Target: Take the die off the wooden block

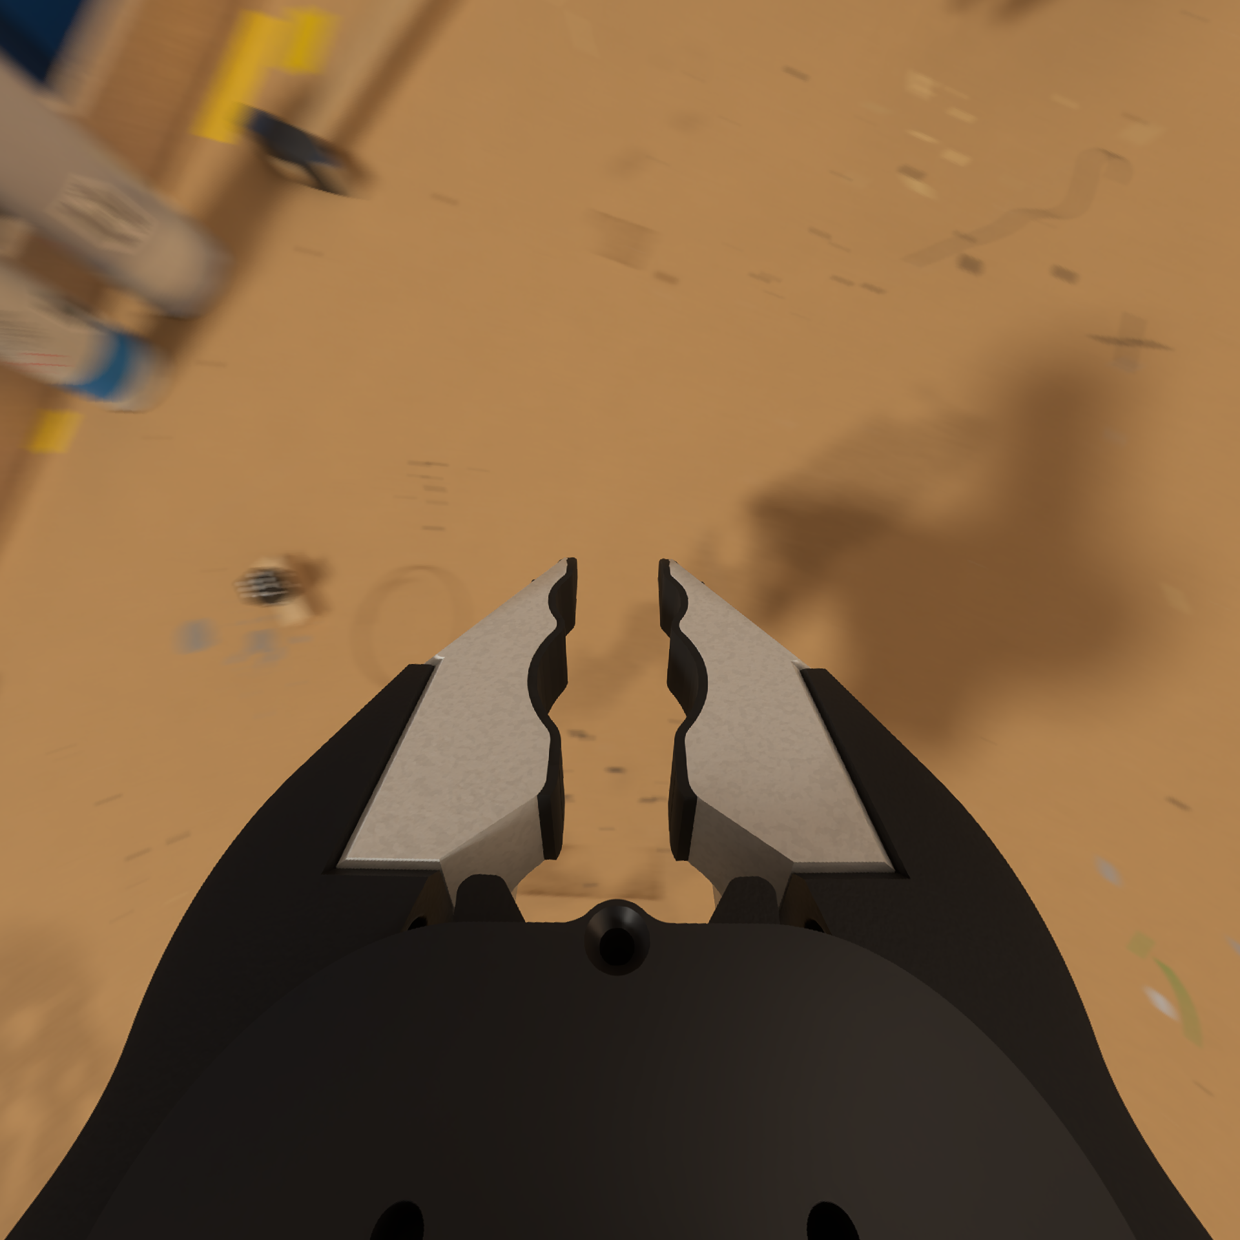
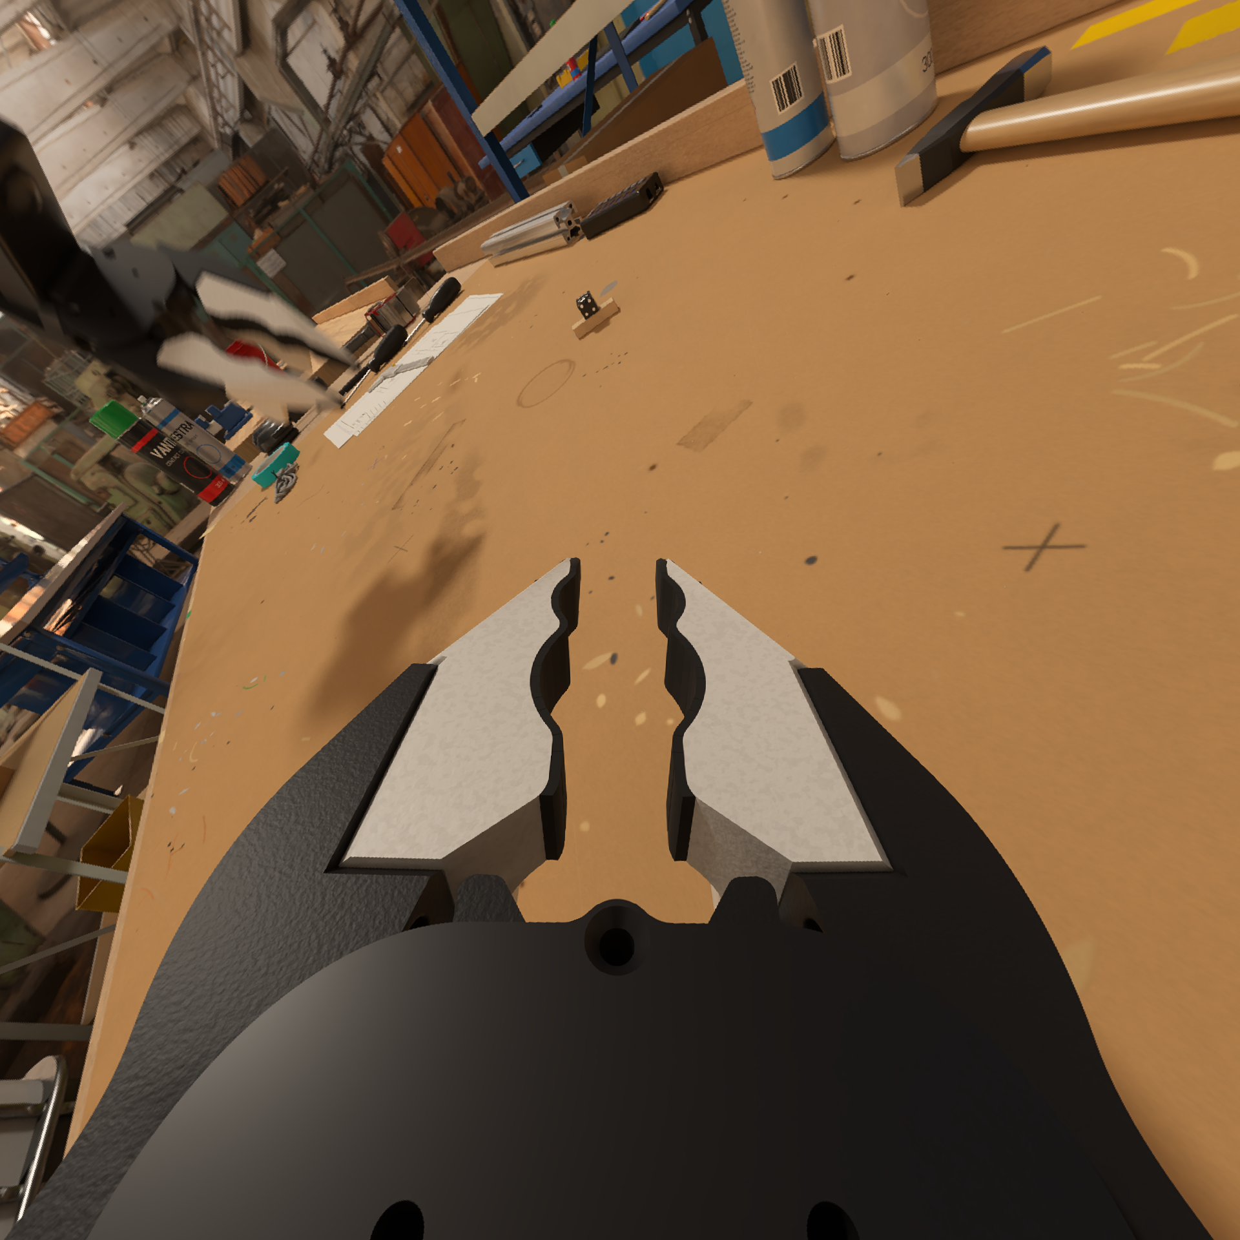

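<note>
A small black die (image 2: 588, 306) with white pips sits on a small wooden block (image 2: 597, 323) far ahead on the brown workbench in the right wrist view. My right gripper (image 2: 617, 570) is open and empty, low over the bench, well short of the block. My left gripper (image 2: 268, 349) shows blurred in the air at the upper left of that view, left of the block. In the blurred left wrist view, my left gripper (image 1: 617, 570) is open and empty, and the die on its block (image 1: 272, 585) lies ahead to the left.
Two tall cans (image 2: 832, 87) and a hammer (image 2: 973, 127) stand at the far right. An aluminium bar (image 2: 537, 231) and a black box (image 2: 621, 198) lie behind the block. Screwdrivers (image 2: 402, 329), paper (image 2: 416, 369), a spray can (image 2: 174, 449) and teal tape (image 2: 275, 463) line the left edge.
</note>
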